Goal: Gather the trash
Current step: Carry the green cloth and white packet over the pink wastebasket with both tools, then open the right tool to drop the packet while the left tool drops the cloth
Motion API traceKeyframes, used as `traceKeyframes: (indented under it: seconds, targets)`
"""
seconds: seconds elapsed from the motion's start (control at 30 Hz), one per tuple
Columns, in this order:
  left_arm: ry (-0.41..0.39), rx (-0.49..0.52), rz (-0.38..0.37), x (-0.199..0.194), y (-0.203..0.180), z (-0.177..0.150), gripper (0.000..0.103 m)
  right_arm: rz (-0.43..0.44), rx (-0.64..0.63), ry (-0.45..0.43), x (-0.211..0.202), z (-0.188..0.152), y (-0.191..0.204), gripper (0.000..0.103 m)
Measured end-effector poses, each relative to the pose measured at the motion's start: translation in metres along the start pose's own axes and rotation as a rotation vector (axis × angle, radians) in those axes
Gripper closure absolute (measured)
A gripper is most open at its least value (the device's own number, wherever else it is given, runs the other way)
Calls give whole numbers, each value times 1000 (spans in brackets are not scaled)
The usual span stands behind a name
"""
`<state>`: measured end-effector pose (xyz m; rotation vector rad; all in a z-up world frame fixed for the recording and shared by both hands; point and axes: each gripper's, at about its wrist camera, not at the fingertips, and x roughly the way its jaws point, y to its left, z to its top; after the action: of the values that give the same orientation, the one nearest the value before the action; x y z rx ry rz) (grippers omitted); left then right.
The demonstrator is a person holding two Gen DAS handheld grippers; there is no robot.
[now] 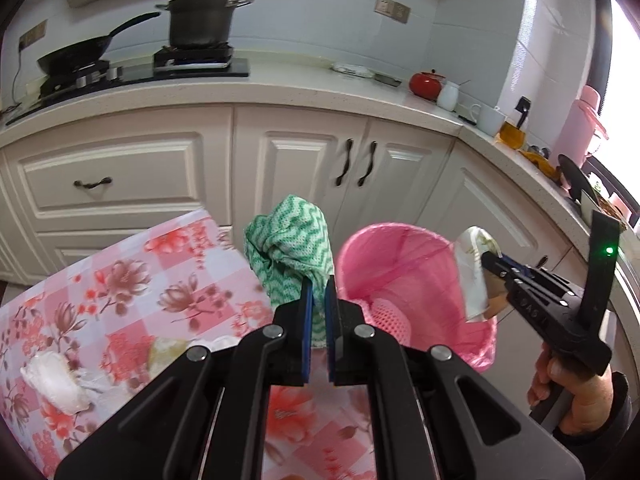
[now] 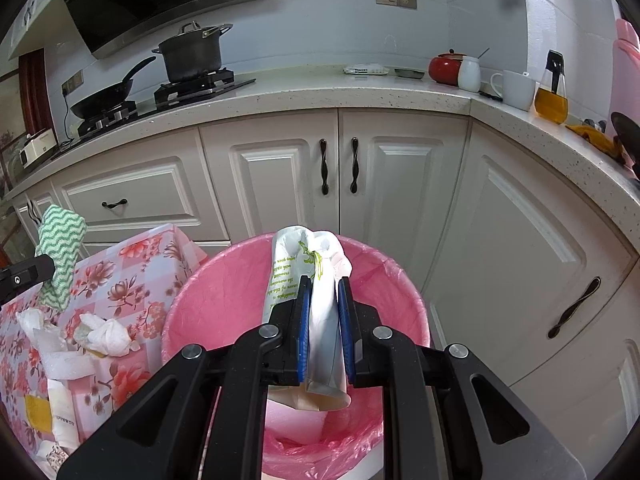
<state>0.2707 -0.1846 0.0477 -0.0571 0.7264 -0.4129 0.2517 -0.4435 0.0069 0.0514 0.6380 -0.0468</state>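
Right wrist: right claw [image 2: 324, 300] clamps wrapper [image 2: 320, 280] over bin [image 2: 192, 300], left claw [image 1: 319, 292] pinching cloth [image 1: 288, 248]

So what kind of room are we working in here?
A home kitchen, most likely: a lidded dark metal stockpot sits on a gas hob, white panelled cabinet doors run under a speckled pale stone countertop.

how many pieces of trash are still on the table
About 4, though some may be hidden: a crumpled tissue near the table's bin-side edge, another tissue to its left, a white foam strip below them, and a yellow-labelled packet at the near edge.
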Motion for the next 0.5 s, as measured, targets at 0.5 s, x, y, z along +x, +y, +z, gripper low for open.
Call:
traceKeyframes:
  seconds: [0.5]
  targets:
    - [66,62,-121,47,-67,8,97,-13,26,29,14,-2,-23,87]
